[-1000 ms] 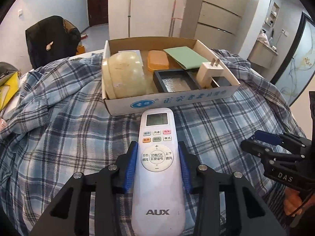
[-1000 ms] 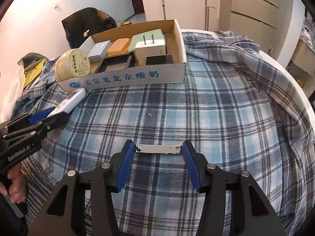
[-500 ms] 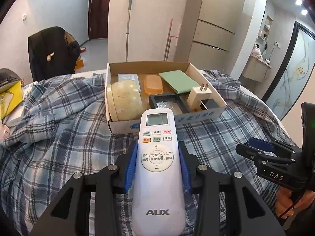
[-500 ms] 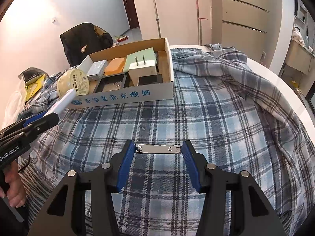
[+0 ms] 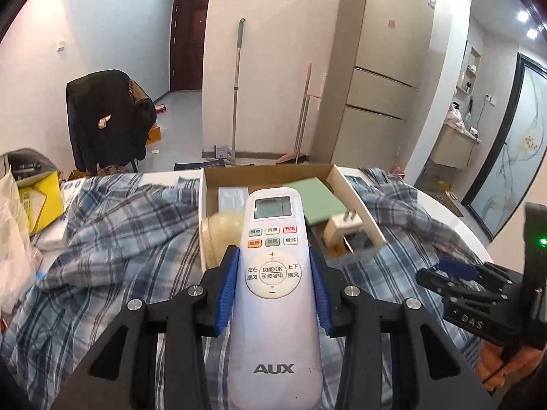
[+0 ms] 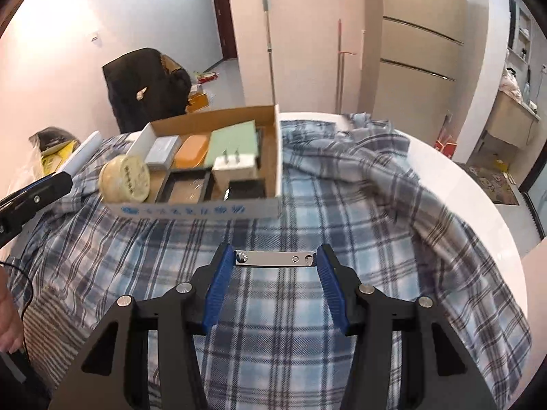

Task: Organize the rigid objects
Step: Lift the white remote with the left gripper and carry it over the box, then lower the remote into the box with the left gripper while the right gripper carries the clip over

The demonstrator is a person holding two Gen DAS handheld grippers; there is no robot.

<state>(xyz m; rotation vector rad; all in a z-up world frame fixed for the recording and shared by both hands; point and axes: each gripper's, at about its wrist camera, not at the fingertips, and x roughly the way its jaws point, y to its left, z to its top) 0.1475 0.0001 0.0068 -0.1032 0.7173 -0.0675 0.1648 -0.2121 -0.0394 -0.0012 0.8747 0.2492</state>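
1. Between the blue pads of your left gripper (image 5: 272, 294) in the left wrist view, you are clamping a white remote control (image 5: 273, 294) lengthwise, its screen end pointing away from you. Just beyond its tip the cardboard box (image 5: 355, 198) is sitting on the plaid cloth (image 5: 112, 239), holding a green board (image 5: 314, 201) and a white plug adapter (image 5: 342, 229). To the right of it, your right gripper (image 5: 454, 273) is hanging over the cloth.

2. Across the fingertips of your right gripper (image 6: 275, 263) in the right wrist view, you are pinching a small metal bar (image 6: 275, 259) by its two ends. Ahead and slightly left, the cardboard box (image 6: 205, 210) is showing a round cream tin (image 6: 124, 179), an orange case (image 6: 191, 150) and black trays (image 6: 188, 186). At far left your left gripper (image 6: 34, 194) is carrying the remote control (image 6: 83, 155).
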